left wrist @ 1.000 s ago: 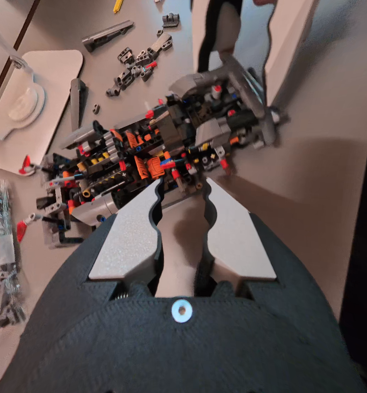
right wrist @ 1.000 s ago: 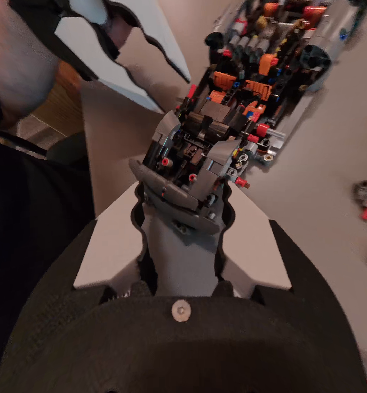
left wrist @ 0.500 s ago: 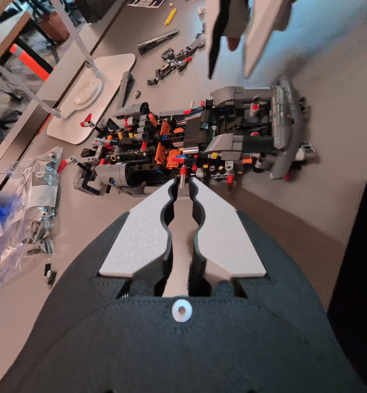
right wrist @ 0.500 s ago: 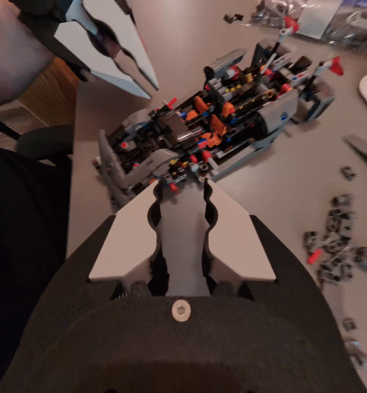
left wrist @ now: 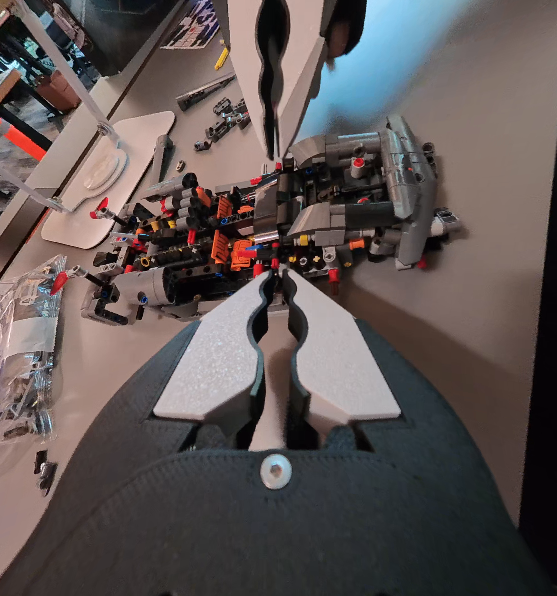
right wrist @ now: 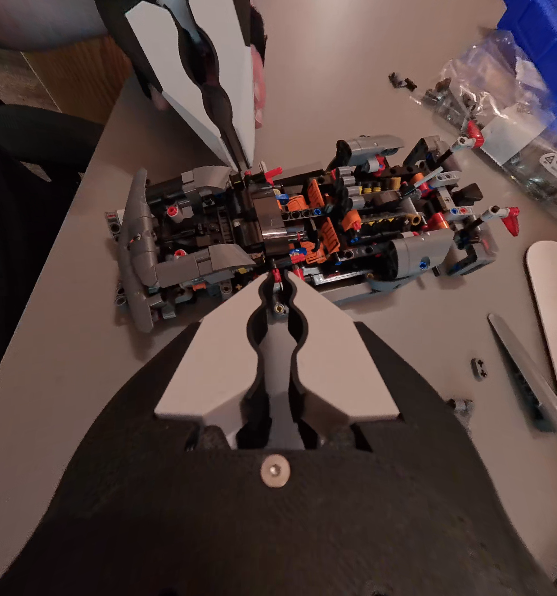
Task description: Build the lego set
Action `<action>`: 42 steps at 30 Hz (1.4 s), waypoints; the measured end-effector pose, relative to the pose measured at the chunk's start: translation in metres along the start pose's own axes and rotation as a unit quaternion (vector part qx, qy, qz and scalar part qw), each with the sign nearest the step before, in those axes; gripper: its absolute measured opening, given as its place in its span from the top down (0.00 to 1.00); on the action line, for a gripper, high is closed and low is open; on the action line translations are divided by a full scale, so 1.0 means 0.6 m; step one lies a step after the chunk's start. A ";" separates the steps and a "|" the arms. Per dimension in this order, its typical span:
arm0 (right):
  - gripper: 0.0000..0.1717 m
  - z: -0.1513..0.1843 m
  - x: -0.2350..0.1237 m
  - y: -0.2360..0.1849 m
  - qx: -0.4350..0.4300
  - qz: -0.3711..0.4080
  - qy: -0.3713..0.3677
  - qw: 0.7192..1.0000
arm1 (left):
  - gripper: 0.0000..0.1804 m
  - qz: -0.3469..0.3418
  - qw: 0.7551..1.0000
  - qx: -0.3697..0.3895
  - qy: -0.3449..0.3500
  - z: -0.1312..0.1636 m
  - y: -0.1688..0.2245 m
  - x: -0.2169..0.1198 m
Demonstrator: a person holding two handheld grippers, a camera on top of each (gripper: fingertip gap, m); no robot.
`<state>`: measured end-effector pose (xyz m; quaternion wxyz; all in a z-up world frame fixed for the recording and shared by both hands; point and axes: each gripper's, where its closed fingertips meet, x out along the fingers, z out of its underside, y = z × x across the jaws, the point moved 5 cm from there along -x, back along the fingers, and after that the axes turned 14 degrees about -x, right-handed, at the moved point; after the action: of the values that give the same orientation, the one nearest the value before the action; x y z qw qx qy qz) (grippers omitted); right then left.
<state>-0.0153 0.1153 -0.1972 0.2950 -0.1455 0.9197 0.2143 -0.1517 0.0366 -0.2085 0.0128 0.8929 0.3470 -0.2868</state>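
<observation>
- Left gripper: fingertips nearly together, at the near side of the brick car model in the middle of the desk.
- Right gripper: jaws narrow, tips at the model's opposite side by a red pin; whether it is pinched cannot be told.
- Plastic parts bag lies at the desk's left edge.

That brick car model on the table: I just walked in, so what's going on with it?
A person holds a gripper in each hand over a half-built brick car model on a grey table. The left gripper and right gripper have their fingers nearly together at opposite sides of it. Loose parts and a parts bag lie nearby.
</observation>
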 end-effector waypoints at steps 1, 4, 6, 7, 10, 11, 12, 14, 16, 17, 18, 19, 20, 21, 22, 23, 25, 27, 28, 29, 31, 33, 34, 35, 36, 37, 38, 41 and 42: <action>0.97 0.000 0.002 0.000 -0.004 -0.002 0.001 1.000 | 0.98 0.003 1.000 -0.004 0.002 -0.001 -0.001 0.000; 0.98 0.004 0.006 0.001 -0.010 -0.008 0.003 1.000 | 0.97 0.006 1.000 -0.004 0.000 -0.001 0.000 0.006; 0.99 0.004 0.009 0.001 -0.016 -0.013 0.010 1.000 | 0.98 0.005 1.000 0.001 -0.006 0.000 -0.001 0.011; 1.00 0.003 0.010 0.001 -0.018 -0.015 0.012 1.000 | 0.99 0.002 1.000 0.001 -0.005 -0.001 -0.002 0.012; 1.00 0.004 0.010 0.001 -0.018 -0.017 0.020 0.999 | 0.99 0.005 1.000 -0.002 -0.002 -0.002 -0.003 0.011; 1.00 0.005 0.011 0.001 -0.018 -0.016 0.024 0.999 | 0.99 0.005 1.000 -0.002 -0.004 -0.001 -0.003 0.012; 1.00 0.006 0.011 0.001 -0.018 -0.016 0.027 0.999 | 0.99 0.005 1.000 -0.002 -0.005 -0.002 -0.003 0.013; 1.00 0.006 0.011 0.001 -0.019 -0.016 0.031 0.999 | 0.98 0.007 1.000 -0.001 -0.003 -0.003 -0.004 0.013; 1.00 0.006 0.012 0.001 -0.018 -0.014 0.034 0.999 | 0.99 0.011 1.000 0.001 0.002 -0.006 -0.004 0.014; 1.00 0.006 0.012 0.001 -0.017 -0.014 0.035 0.999 | 0.99 0.012 1.000 0.002 0.002 -0.005 -0.004 0.014; 1.00 0.006 0.012 0.001 -0.018 -0.013 0.037 0.999 | 0.99 0.013 1.000 0.003 0.002 -0.005 -0.004 0.014; 1.00 0.007 0.012 0.001 -0.016 -0.013 0.038 0.999 | 0.99 0.014 1.000 0.005 0.003 -0.005 -0.004 0.014; 1.00 0.007 0.012 0.001 -0.014 -0.014 0.040 0.999 | 0.99 0.015 1.000 0.006 0.003 -0.005 -0.004 0.014; 1.00 0.007 0.012 0.001 -0.015 -0.014 0.040 0.999 | 0.99 0.016 1.000 0.007 0.004 -0.005 -0.005 0.014; 1.00 0.007 0.012 0.001 -0.016 -0.014 0.040 0.999 | 0.99 0.016 1.000 0.009 0.004 -0.005 -0.005 0.014; 1.00 0.006 0.012 0.001 -0.016 -0.013 0.040 0.999 | 0.99 0.017 1.000 0.010 0.005 -0.005 -0.005 0.014; 1.00 0.006 0.012 0.001 -0.015 -0.011 0.044 0.999 | 0.99 0.018 1.000 0.016 0.004 -0.005 -0.005 0.015; 1.00 0.005 0.012 0.000 -0.010 -0.010 0.050 0.999 | 0.99 0.020 1.000 0.018 0.003 -0.006 -0.004 0.016; 1.00 0.006 0.011 0.000 -0.009 -0.010 0.052 0.999 | 0.99 0.019 1.000 0.021 0.002 -0.006 -0.004 0.017; 1.00 0.006 0.011 0.000 -0.008 -0.011 0.053 0.999 | 0.99 0.017 1.000 0.025 0.002 -0.006 -0.003 0.017; 1.00 0.007 0.011 0.000 0.000 -0.013 0.054 0.998 | 0.99 0.019 1.000 0.021 0.001 -0.007 -0.003 0.018; 1.00 0.008 0.011 0.000 0.000 -0.014 0.056 0.998 | 0.99 0.019 1.000 0.025 0.000 -0.007 -0.003 0.018; 1.00 0.008 0.011 0.001 0.003 -0.015 0.057 0.998 | 0.99 0.018 1.000 0.024 0.001 -0.007 -0.002 0.018; 1.00 0.008 0.011 0.001 0.004 -0.016 0.059 0.998 | 0.99 0.018 1.000 0.021 0.001 -0.007 -0.002 0.018; 1.00 0.009 0.011 0.001 0.004 -0.017 0.061 0.998 | 0.99 0.018 1.000 0.021 0.000 -0.007 -0.002 0.018; 1.00 0.009 0.011 0.001 0.003 -0.018 0.062 0.998 | 0.99 0.015 1.000 0.025 -0.002 -0.007 -0.002 0.018; 1.00 0.009 0.011 0.001 0.004 -0.019 0.062 0.998 | 0.99 0.013 0.999 0.028 -0.005 -0.007 -0.002 0.019; 1.00 0.010 0.011 0.001 0.007 -0.019 0.067 0.998 | 0.99 0.013 0.999 0.029 -0.005 -0.007 -0.002 0.019; 1.00 0.010 0.011 0.001 0.009 -0.020 0.068 0.997 | 0.99 0.011 0.999 0.031 -0.005 -0.007 -0.002 0.019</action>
<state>-0.0180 0.1177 -0.2056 0.2373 -0.1755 0.9365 0.1892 -0.1431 0.0454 -0.2108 -0.0097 0.8953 0.3278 -0.3013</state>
